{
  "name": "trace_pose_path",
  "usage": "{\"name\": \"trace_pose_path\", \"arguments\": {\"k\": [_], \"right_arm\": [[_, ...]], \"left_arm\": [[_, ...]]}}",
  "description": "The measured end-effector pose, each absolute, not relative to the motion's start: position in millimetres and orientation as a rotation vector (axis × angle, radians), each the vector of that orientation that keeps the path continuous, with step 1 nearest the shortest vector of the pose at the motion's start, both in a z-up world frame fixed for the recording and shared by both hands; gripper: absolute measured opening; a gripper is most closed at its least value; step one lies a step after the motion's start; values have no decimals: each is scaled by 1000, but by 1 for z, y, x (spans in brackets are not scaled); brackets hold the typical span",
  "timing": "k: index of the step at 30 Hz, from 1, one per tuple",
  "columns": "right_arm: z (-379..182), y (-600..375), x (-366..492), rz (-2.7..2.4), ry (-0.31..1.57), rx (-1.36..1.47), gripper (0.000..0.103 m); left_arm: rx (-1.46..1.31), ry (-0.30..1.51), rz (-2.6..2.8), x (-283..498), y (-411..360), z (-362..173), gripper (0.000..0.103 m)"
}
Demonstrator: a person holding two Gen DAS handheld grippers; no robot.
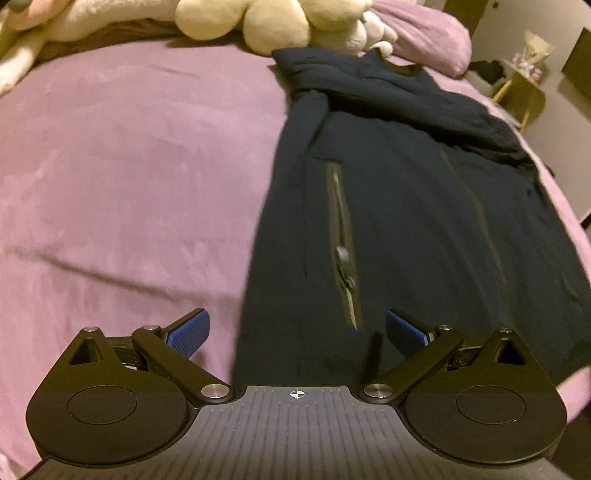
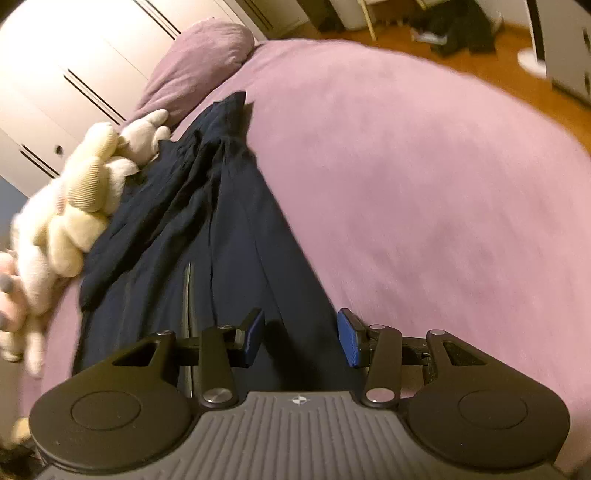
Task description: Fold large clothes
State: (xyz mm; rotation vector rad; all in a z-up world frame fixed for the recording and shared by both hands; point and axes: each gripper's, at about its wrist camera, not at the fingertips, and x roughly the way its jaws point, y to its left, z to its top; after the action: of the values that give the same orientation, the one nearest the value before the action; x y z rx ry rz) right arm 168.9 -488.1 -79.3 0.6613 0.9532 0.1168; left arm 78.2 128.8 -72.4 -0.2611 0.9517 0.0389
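The jacket [image 1: 406, 206] is dark navy with a grey zip [image 1: 343, 243]. Around it the bed [image 1: 129, 166] is plain mauve. Plush toys [image 1: 273, 22] beside the jacket are cream. Tool pads [image 1: 190, 330] are blue.

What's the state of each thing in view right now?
left gripper: open, holding nothing, above the near hem of the jacket
right gripper: open, holding nothing, over the jacket's near edge
jacket: lying lengthwise on the bed, sides partly folded in, a zipper showing
plush toys: piled at the head of the bed
pillow: at the bed's head
bed: covered in purple sheet
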Motion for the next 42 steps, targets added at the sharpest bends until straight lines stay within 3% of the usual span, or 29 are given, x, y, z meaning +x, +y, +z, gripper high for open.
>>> {"name": "trace_pose_path", "arguments": {"k": [6,12,20,22,23,24,27,36,42], "right_arm": [[-87,-487,145,214,1006,652,43],[-82,-482,146,324,1011,642,24],[-96,-483,157,370,1090,737,31],[-98,-482,157,380,1095,744,31],[-97,-480,158,388,1092,743,30],[-97,-479,157,395,1088,738,26],[-91,-473,156,410,1072,711,20],[-44,-465,190,542,911,970,18],[-15,-451,263,427,792,1023,18]], "left_arm": [[-396,953,-15,71,131,-79,101],[-485,976,-27,61,148,-79,71],[-485,1073,-70,70,160,-84,70],[-491,1079,-77,69,162,-85,49],[-487,1082,-71,69,162,-84,45],[-491,1082,-76,69,163,-84,34],[-555,1057,-94,67,168,-76,20],[-759,794,-110,120,179,-6,17],[-874,757,62,206,192,-19,18]]}}
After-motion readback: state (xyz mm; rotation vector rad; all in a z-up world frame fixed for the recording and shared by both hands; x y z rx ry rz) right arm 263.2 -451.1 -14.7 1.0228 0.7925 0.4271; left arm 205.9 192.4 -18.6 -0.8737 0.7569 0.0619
